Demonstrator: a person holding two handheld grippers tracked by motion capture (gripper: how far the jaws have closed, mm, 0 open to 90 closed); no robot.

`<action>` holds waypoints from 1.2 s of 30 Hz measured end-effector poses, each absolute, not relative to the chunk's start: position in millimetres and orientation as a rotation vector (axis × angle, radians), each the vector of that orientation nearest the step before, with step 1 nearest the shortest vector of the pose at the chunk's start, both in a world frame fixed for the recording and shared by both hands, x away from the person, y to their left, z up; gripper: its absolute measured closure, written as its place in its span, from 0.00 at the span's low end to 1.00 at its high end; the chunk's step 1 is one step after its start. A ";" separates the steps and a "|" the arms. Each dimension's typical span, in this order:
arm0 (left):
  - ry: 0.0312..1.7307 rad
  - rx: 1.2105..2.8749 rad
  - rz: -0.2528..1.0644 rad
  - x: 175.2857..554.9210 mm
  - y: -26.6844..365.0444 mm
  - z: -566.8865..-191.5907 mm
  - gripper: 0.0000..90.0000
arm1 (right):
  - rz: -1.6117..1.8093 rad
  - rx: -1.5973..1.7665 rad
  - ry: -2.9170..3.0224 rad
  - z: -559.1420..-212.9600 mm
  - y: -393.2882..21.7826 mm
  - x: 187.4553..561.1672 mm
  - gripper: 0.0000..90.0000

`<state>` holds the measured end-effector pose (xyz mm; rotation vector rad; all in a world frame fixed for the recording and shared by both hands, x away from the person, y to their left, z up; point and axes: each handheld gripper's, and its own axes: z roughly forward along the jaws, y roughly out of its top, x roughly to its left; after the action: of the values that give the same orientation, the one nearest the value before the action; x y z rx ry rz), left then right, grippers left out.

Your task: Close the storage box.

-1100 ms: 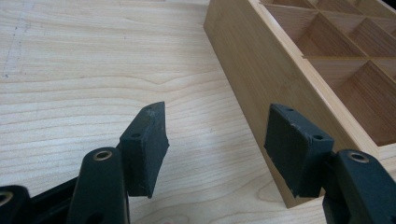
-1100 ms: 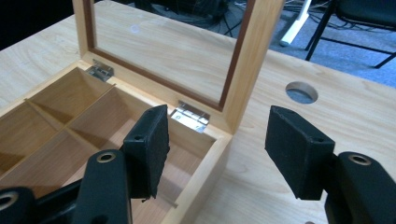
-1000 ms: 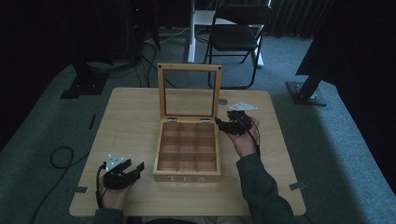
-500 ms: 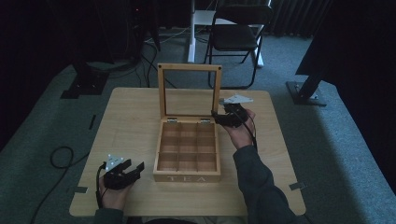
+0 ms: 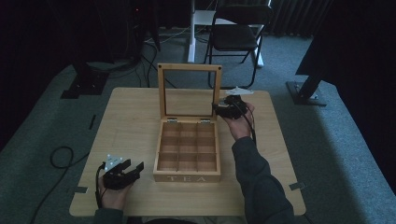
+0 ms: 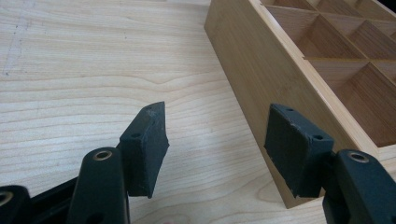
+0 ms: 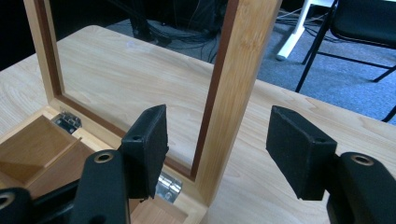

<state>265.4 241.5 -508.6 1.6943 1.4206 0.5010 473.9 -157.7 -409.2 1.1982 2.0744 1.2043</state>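
Flanking the tea box (image 5: 187, 149), both tongs spread: right tongs (image 7: 217, 149) astride lid frame (image 7: 236, 84), left tongs (image 6: 215, 140) beside box wall.

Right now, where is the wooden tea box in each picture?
High view: the tea box sits mid-table, lid standing upright, between the left gripper and the right gripper.
Left gripper view: its side wall and compartments run along the upper right.
Right gripper view: the lid's frame post stands between the open jaws.
Shared landmark: the light wooden table.
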 end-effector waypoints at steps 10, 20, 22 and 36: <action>1.425 1.690 0.497 265.1 242.4 -508.5 0.44 | 1.200 1.225 2.072 -410.9 -155.0 496.8 0.40; 1.430 1.676 0.498 264.4 244.7 -508.2 0.44 | 1.283 1.218 2.069 -411.1 -152.4 513.2 0.43; 1.430 1.676 0.496 264.6 245.0 -508.3 0.44 | 1.282 1.201 2.068 -409.4 -149.6 514.4 0.43; 1.437 1.670 0.495 263.1 246.9 -508.5 0.44 | 1.345 1.172 2.123 -401.4 -142.9 529.0 0.46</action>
<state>263.1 246.9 -508.5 1.6698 1.4366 0.4945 529.0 -142.9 -401.4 1.1724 2.1233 1.3448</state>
